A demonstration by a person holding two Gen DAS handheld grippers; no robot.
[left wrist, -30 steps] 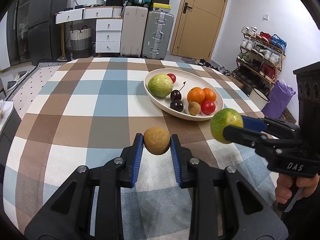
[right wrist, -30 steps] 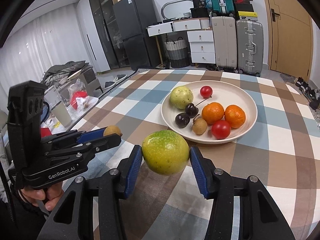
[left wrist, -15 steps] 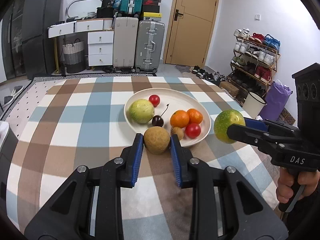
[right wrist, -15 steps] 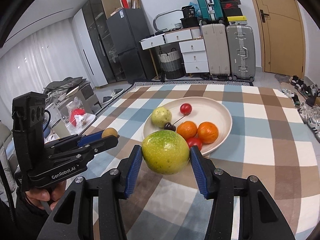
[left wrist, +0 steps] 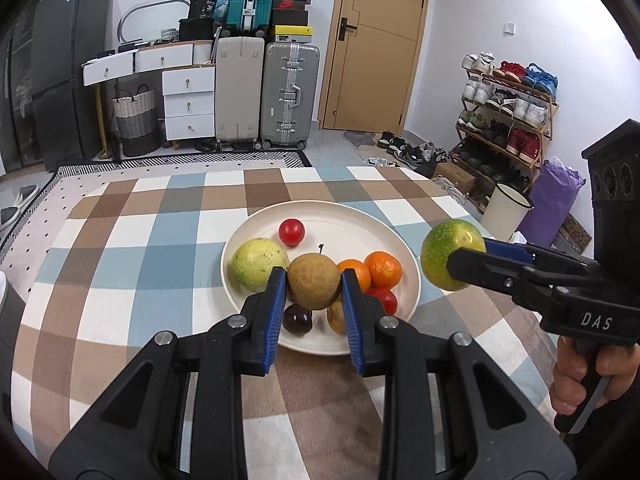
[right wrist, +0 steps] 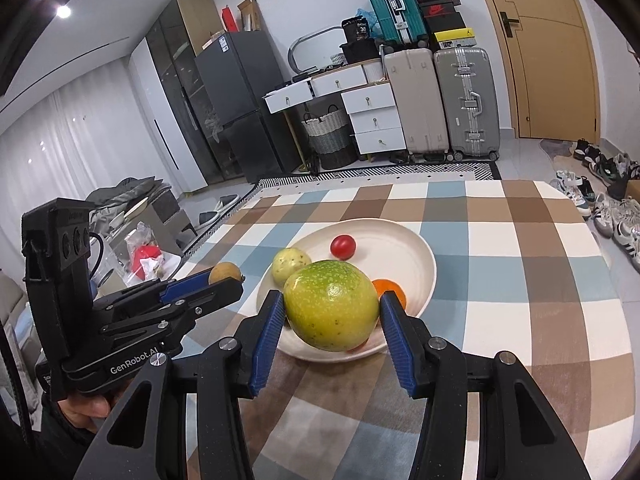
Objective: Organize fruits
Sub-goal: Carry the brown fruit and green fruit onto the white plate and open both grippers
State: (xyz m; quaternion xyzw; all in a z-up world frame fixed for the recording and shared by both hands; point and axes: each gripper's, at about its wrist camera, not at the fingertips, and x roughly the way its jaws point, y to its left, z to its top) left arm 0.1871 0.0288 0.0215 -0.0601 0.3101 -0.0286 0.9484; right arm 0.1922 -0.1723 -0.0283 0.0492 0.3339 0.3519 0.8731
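Since a second ago both grippers have drawn back and risen, so the white plate point(left wrist: 404, 248) now lies under their fingertips and more of the room shows; the checked tablecloth point(left wrist: 132, 248) is backed by suitcases point(left wrist: 290, 94), white drawers point(left wrist: 188, 100) and a shoe rack point(left wrist: 508, 120). The left gripper point(left wrist: 313, 288), nearly closed, clamps a small brown fruit point(left wrist: 313, 286) above the plate's near side; the right gripper point(right wrist: 332, 312), partly open, grips a large green fruit point(right wrist: 332, 306) over the plate's near rim.

"DAS" stands on the right gripper point(left wrist: 452, 264); "GenRobot.AI" on the left gripper point(right wrist: 226, 280) (a black bag's "38" seems likely).
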